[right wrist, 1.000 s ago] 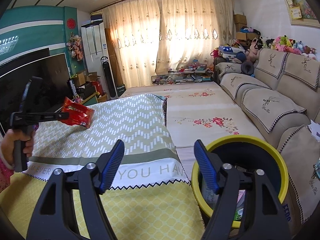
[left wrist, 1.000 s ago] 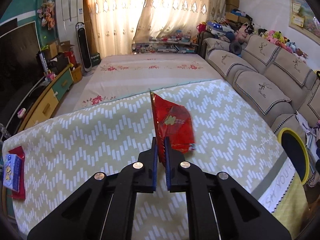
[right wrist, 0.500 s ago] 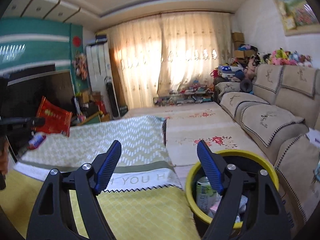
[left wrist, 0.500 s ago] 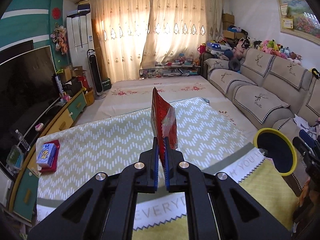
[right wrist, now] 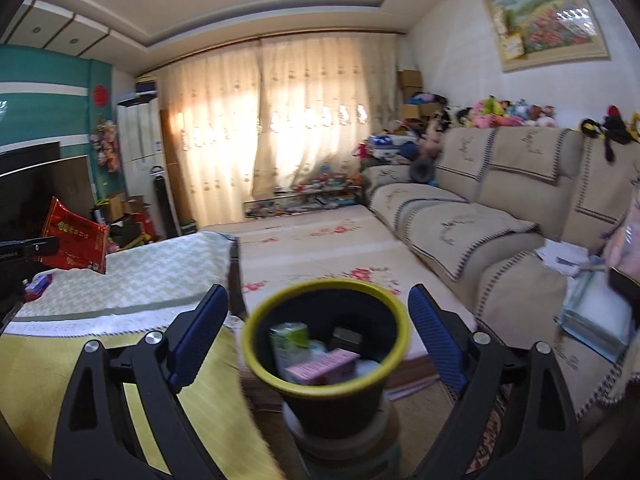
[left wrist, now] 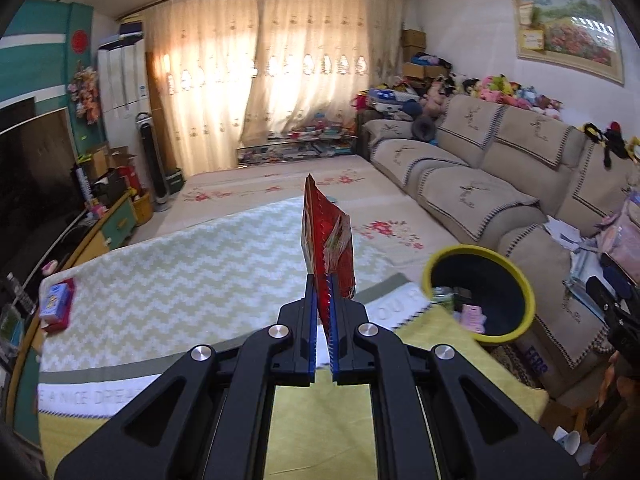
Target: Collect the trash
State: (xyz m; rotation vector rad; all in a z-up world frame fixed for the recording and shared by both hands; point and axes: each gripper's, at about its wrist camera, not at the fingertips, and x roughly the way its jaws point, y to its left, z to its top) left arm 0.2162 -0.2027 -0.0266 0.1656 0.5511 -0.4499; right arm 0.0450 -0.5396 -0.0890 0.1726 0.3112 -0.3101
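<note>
We hold the red snack wrapper upright by its lower edge in the left gripper, above the zigzag blanket and left of the yellow-rimmed bin. Such a thin pinch may slip, dropping it short. The right gripper spreads wide around the bin, perhaps blocking our drop. A blue packet lies well apart.

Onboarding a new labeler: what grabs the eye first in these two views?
The red snack wrapper, standing upright in the shut left gripper above the zigzag blanket. Next, the black bin with the yellow rim, framed between the open right gripper's fingers and already holding a green carton and a pink box. Behind, a beige sofa topped with plush toys.
</note>
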